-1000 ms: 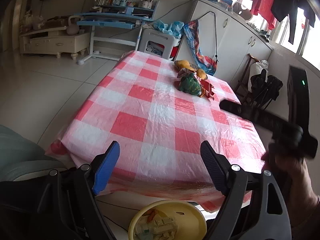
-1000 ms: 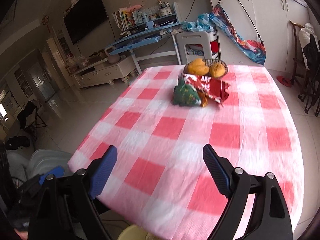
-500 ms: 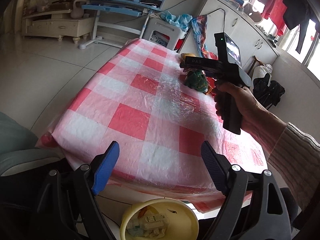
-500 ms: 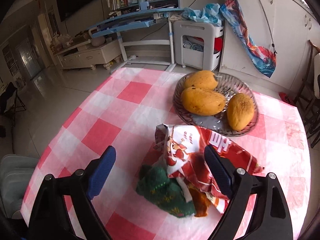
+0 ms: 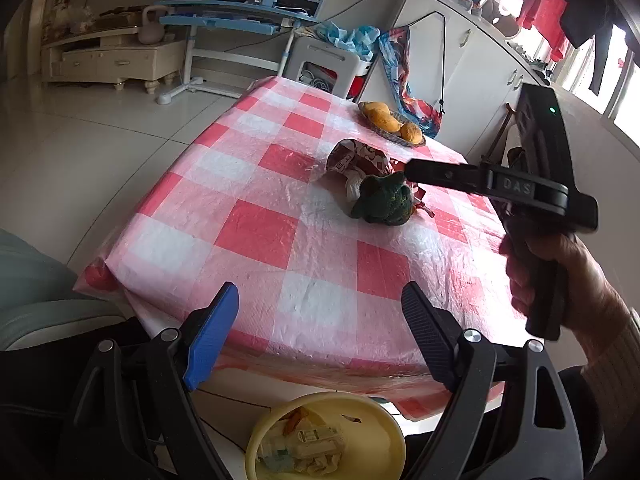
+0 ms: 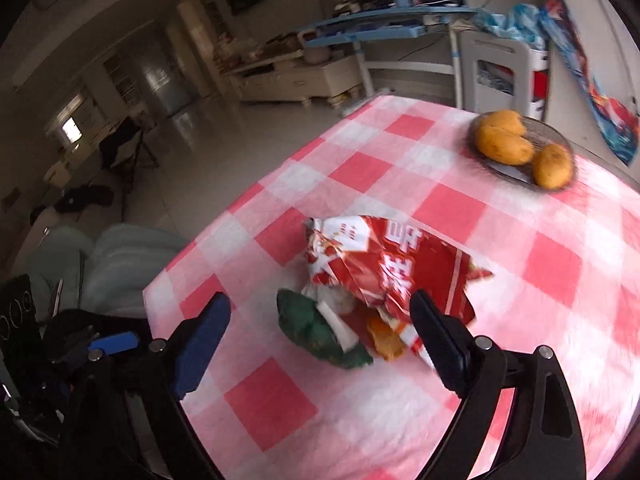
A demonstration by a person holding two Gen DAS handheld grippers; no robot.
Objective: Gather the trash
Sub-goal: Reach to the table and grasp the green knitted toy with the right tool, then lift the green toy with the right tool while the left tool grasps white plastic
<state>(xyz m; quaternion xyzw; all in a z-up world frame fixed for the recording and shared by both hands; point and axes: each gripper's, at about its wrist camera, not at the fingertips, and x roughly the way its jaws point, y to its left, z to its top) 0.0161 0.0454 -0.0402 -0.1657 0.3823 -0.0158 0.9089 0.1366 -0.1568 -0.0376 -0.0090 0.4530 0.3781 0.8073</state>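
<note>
Both tongs open — right gripper (image 6: 320, 340) nears green wrapper (image 6: 320, 336); red bag (image 6: 384, 264) overlaps it — risk of snagging both.

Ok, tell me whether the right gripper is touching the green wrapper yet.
Apart. In the right wrist view the open right gripper shows tablecloth between each finger and the green wrapper.

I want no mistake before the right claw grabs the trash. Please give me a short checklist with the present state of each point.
1. Right claw open, nothing held: ok.
2. Green wrapper between its jaws: ok.
3. Pads touching the wrapper: cannot tell.
4. Red snack bag apart from the green wrapper: not ok, they overlap.
5. Mango dish away from the claw: ok.
6. Yellow bin below the table edge, open: ok.
</note>
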